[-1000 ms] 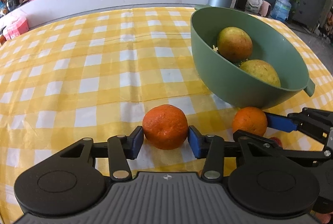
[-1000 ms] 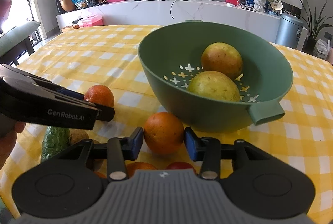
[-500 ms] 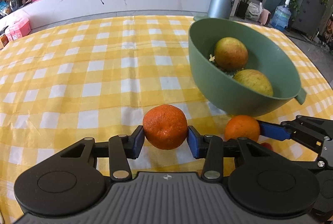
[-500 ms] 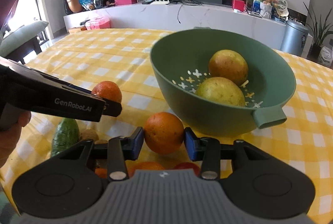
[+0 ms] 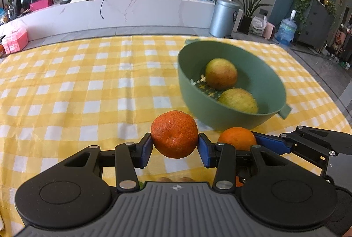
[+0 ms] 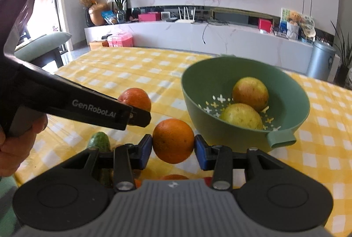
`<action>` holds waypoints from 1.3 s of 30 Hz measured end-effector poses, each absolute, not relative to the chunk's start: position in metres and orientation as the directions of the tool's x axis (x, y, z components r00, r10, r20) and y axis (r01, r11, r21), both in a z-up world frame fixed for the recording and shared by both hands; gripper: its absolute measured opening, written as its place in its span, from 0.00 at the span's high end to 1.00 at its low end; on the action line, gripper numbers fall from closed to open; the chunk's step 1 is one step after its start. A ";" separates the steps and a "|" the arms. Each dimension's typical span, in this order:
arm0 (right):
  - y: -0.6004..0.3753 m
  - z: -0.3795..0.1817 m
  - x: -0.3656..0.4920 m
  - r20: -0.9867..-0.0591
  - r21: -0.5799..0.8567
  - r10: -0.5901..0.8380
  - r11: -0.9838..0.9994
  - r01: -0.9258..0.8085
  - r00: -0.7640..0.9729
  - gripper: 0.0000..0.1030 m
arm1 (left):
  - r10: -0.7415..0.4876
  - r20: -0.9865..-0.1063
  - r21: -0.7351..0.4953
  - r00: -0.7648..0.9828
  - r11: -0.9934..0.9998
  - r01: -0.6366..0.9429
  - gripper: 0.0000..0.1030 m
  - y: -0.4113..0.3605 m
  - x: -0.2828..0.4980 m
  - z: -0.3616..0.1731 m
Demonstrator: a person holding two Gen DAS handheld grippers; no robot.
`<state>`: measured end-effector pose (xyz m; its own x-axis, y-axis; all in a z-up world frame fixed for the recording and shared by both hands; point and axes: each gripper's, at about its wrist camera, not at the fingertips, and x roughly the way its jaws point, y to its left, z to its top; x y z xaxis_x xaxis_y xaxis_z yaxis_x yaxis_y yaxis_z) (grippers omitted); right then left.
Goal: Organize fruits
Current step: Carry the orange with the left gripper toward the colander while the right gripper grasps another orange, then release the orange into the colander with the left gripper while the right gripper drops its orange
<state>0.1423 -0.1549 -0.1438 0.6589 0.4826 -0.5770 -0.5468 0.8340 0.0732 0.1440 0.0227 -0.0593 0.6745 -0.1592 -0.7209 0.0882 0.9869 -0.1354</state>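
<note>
1. The left tool is pinching a rough-skinned, deep orange mandarin between its blue pads, one pad against each flank. The fruit appears to hang clear of the bench, which wears a yellow-and-white checked cloth.

2. The right tool is pinching a smoother round orange the same way, pads on its left and right sides; it too looks lifted.

3. The target, a green plastic colander bowl with cross-shaped drain holes and a stubby handle, stands on the bench and already holds two yellow-green round fruits.

4. The relation that matters: from the left tool the bowl lies ahead and to the right, its near wall just beyond the mandarin. From the right tool it lies ahead and slightly right, with the handle pointing back toward that tool.

5. The two tools sit side by side, the right one just to the right of the left and between it and the bowl. I judge the right tool to have the more direct path over the rim, so it would likely go first, or the left must pass behind it.

6. Near the tools more produce waits on the bench: a green avocado-like fruit, plus orange and red pieces mostly hidden under the right tool.
</note>
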 end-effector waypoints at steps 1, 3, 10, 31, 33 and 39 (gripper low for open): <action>-0.156 -0.141 0.140 -0.569 0.067 0.483 0.833 -0.549 0.665 0.62 | -0.167 -0.717 -0.144 0.677 0.985 0.090 0.52 0.022 0.143 -0.056; -0.160 -0.136 0.136 -0.551 0.053 0.481 0.836 -0.547 0.682 0.62 | -0.192 -0.711 -0.172 0.676 0.980 0.098 0.52 0.021 0.142 -0.052; -0.173 -0.114 0.132 -0.496 0.000 0.457 0.851 -0.526 0.739 0.62 | -0.226 -0.688 -0.200 0.690 0.973 0.119 0.52 0.016 0.145 -0.036; -0.216 -0.087 0.222 -0.652 -0.023 0.357 0.873 -0.488 0.669 0.62 | -0.229 -0.778 0.011 0.585 0.926 0.378 0.52 -0.045 0.232 -0.031; -0.216 -0.088 0.235 -0.677 -0.037 0.338 0.871 -0.490 0.653 0.62 | -0.211 -0.799 0.035 0.563 0.919 0.393 0.52 -0.051 0.245 -0.036; -0.212 -0.096 0.265 -0.759 -0.079 0.288 0.849 -0.522 0.584 0.62 | -0.104 -0.852 0.167 0.514 0.875 0.454 0.52 -0.066 0.270 -0.054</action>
